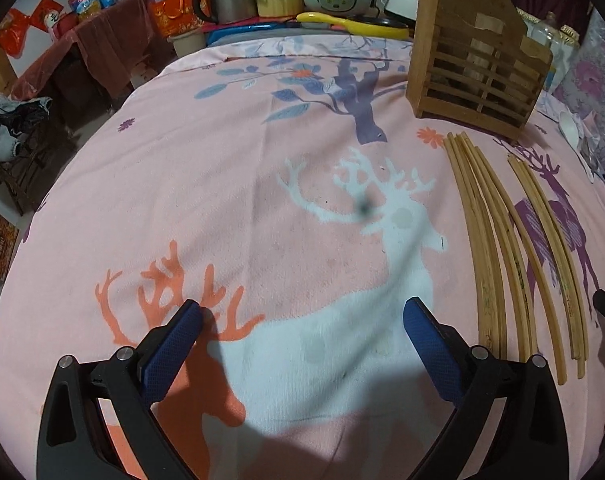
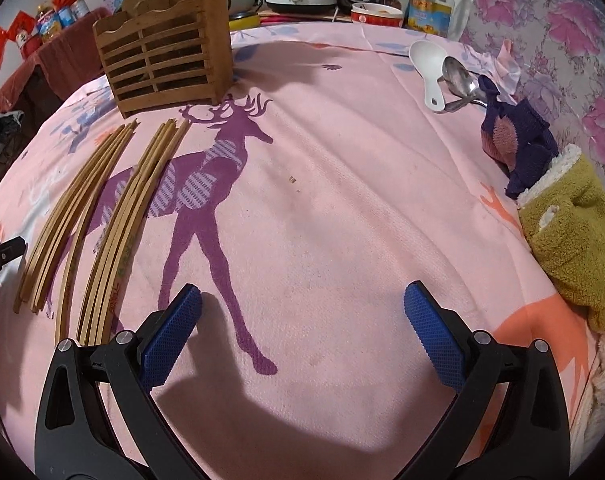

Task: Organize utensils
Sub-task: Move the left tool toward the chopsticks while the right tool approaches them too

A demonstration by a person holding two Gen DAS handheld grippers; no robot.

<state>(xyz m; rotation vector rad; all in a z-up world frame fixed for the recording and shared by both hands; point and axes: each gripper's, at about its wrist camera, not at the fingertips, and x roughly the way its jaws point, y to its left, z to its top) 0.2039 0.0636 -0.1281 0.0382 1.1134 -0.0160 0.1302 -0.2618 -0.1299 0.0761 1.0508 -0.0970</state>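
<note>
Two chopstick bundles (image 2: 102,216); nearest ends hidden behind right tongs (image 2: 302,312).

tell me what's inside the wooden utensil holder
Through the slats of the wooden utensil holder only dark gaps show, and nothing sticks out above its rim. The chopsticks lie on the cloth. The holder's floor is hidden.

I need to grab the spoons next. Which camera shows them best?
The right wrist view: the white spoon and metal spoon lie in plain sight at far right. The left wrist view catches only the white spoon at its edge.
</note>
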